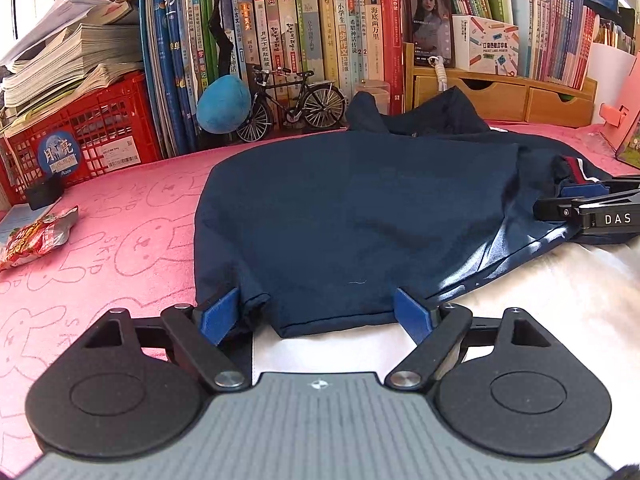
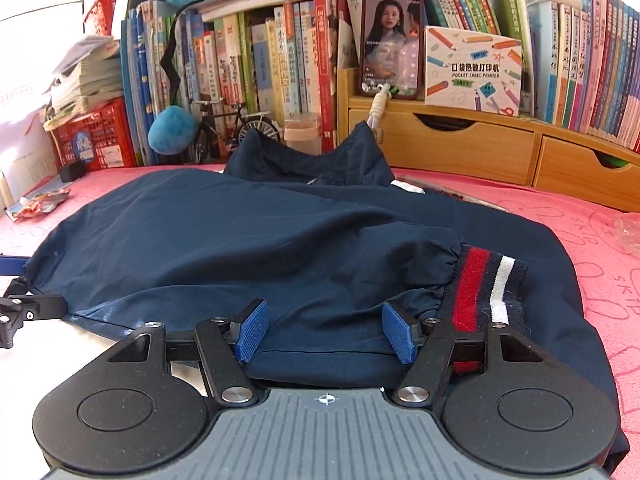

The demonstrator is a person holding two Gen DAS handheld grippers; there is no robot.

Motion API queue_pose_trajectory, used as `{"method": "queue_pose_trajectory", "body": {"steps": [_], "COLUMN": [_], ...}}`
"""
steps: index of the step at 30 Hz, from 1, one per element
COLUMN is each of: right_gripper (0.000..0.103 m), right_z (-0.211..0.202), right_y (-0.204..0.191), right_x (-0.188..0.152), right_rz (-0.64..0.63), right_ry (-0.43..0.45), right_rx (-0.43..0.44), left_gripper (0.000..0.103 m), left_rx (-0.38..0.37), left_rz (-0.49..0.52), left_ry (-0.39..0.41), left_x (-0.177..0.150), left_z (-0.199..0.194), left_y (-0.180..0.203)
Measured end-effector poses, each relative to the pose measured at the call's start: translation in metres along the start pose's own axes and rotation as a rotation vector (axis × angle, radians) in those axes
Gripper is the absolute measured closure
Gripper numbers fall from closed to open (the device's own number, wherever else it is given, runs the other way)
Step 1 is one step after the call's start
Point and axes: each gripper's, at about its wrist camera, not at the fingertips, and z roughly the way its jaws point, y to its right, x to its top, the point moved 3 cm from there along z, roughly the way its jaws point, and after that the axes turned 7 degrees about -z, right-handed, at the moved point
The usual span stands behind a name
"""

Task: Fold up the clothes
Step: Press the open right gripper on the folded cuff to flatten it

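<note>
Nearest your left-hand camera, your left gripper (image 1: pixel 318 314) stands with its blue pads spread wide at the near hem of the navy jacket (image 1: pixel 360 216); the hem lies between the pads, and neither pad visibly presses on it. That jacket is your landmark: it lies spread across the pink towel (image 1: pixel 120 232), its far end bunched up toward the row of books (image 1: pixel 320 40). Your right gripper (image 2: pixel 326 334) sits at the jacket's near edge too, its pads apart with a fold of dark cloth between them, not visibly squeezed. Just right of that gripper lies the jacket's cuff (image 2: pixel 484 280), striped red and white, resting on the body of the jacket. From the left-hand camera, your right gripper shows at the jacket's right side, beside that cuff. Left of the jacket, well apart from it, a crumpled snack wrapper (image 1: pixel 36 240) lies on the towel. Behind the jacket stand a small model bicycle (image 1: pixel 292 100), a blue plush ball (image 1: pixel 222 106) and a phone (image 2: pixel 391 40) propped on a wooden drawer shelf (image 2: pixel 480 148).
</note>
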Motion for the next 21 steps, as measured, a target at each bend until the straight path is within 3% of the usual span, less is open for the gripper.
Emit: {"method": "queue_pose_trajectory", "body": {"steps": [11, 14, 21], "right_gripper": [0.035, 0.035, 0.032], "right_z": [0.007, -0.007, -0.075], "right_y": [-0.004, -0.006, -0.009], "right_x": [-0.001, -0.005, -0.016], "right_rz": [-0.02, 0.008, -0.013], "right_ry": [-0.027, -0.002, 0.078], "right_rx": [-0.037, -0.025, 0.031], "left_gripper": [0.008, 0.009, 0.009], "left_rx": [-0.004, 0.023, -0.021], "left_rz": [-0.019, 0.002, 0.019], "left_ry": [-0.001, -0.001, 0.041], "left_x": [-0.002, -0.004, -0.009], "left_z": [0.004, -0.006, -0.055], "left_y": [-0.004, -0.001, 0.005]}}
